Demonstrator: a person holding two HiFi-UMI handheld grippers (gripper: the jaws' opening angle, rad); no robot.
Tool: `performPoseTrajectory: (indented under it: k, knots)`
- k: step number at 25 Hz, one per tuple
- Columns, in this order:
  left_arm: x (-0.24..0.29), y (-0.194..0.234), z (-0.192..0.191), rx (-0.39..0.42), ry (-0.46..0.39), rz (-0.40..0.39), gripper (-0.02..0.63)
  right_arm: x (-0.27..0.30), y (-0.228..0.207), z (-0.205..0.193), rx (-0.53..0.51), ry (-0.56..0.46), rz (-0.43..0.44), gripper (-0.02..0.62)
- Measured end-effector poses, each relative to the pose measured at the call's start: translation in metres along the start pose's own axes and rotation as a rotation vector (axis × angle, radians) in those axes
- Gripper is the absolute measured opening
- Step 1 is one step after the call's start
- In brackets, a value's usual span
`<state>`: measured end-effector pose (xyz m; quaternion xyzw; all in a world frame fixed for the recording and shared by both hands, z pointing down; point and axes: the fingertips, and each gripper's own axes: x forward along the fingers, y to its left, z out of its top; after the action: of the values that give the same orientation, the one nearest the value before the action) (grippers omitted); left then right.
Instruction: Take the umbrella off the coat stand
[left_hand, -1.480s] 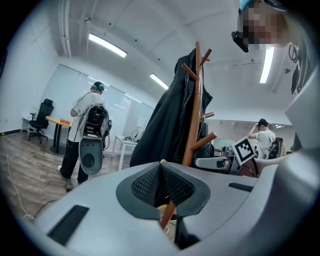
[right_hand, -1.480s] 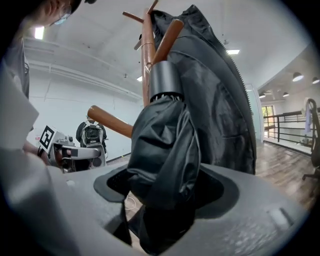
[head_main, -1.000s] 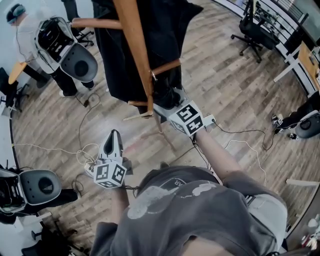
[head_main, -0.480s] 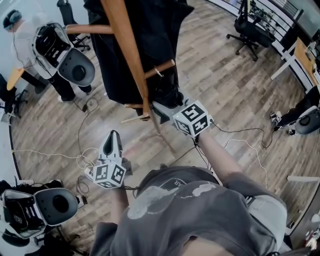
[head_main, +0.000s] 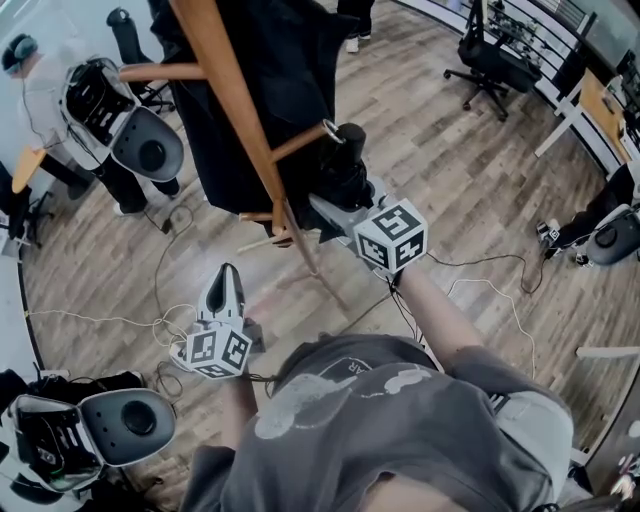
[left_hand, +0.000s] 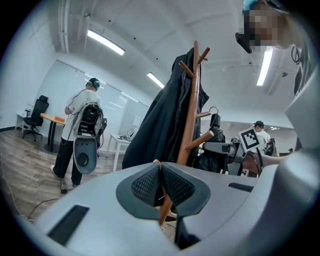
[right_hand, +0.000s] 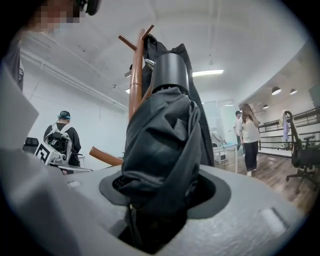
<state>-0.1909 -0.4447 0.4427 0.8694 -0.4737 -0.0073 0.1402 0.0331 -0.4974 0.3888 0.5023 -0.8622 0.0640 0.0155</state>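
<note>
Right gripper view: our right gripper (right_hand: 162, 194) is clamped on the folded umbrella (right_hand: 160, 135). It looks light to us, soft slippery fabric bunched over a stiff core, so mid-bundle is probably the best place to hold it. In the head view it sits upper middle, right by a peg (head_main: 300, 143) on the stand (head_main: 235, 105). Left gripper (head_main: 228, 272) has its jaws together and holds nothing. The floor (head_main: 450, 190) is wood with cables (head_main: 160, 300) lying about, and other people are around.
</note>
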Motion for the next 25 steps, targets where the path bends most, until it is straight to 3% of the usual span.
performPoseTrajectory:
  k: [9,14,25]
  knots:
    - [-0.006,-0.013,-0.003,-0.004,-0.011,-0.002,0.009,-0.027,-0.006,0.015,0.053,-0.068,-0.017,0.270]
    - [-0.011,-0.022,-0.005,-0.012,-0.020,0.001,0.009,-0.045,-0.011,0.015,0.140,-0.093,-0.017,0.272]
    - [-0.023,-0.066,-0.011,-0.006,-0.022,0.004,0.009,-0.095,-0.025,0.009,0.170,-0.091,-0.055,0.271]
